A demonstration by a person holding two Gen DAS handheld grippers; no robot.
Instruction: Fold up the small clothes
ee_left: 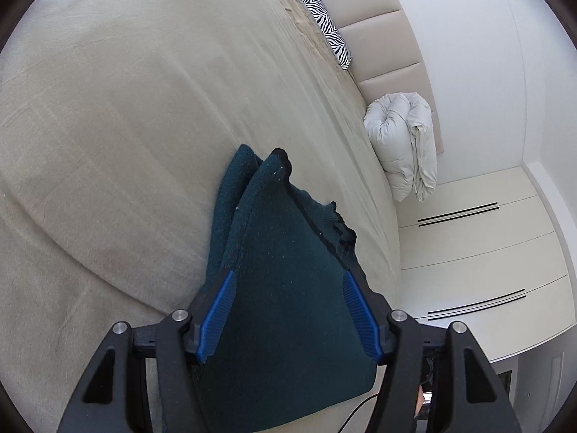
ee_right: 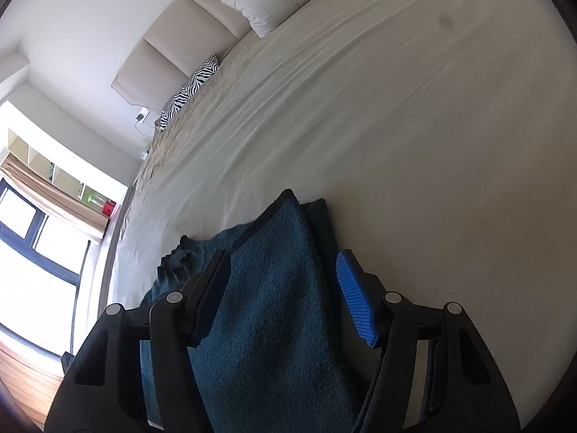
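Observation:
A dark teal knitted garment lies in a folded heap on the beige bed sheet, a peaked corner pointing away from me. My left gripper stands open over its near part, and the cloth fills the gap between the blue pads without being pinched. In the right wrist view the same garment runs up between the fingers of my right gripper, which is also open. Its right blue pad stands clear of the cloth. The garment's near end is hidden under both grippers.
A zebra-print pillow and a rolled pale duvet lie against the padded headboard. White drawer fronts stand beside the bed. In the right wrist view a window and wooden floor are at the left.

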